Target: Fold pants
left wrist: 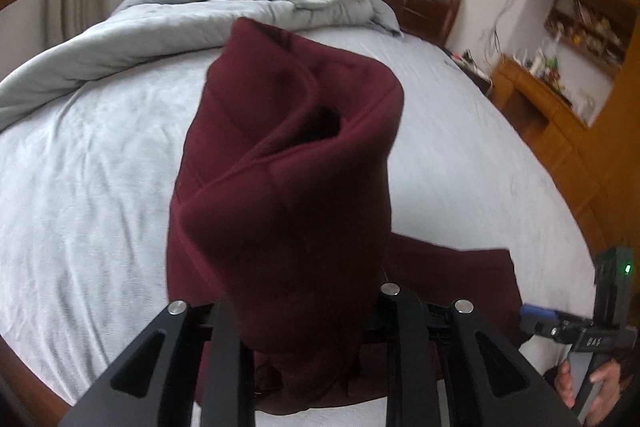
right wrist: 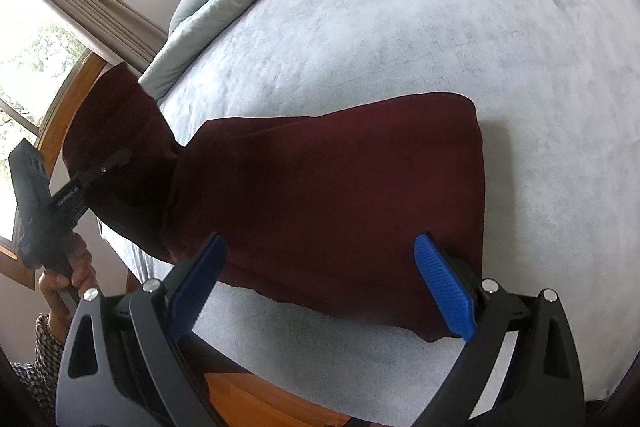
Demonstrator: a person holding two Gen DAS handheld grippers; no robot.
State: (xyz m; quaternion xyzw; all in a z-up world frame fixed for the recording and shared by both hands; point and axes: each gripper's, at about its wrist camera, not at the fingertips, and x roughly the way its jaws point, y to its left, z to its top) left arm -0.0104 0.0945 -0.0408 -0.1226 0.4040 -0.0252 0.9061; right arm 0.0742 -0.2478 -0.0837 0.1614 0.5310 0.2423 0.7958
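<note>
Deep maroon pants lay on a pale blue bed; grey-green quilt, blue pads, a checked sleeve.

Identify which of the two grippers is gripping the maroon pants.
The left gripper: it pinches a lifted end of the pants. The right gripper stands wide open, blue pads bare.

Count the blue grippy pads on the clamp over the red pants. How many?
2. One blue pad sits at the left over the pants, the other at the right by their edge. The left gripper's pads are hidden in cloth.
</note>
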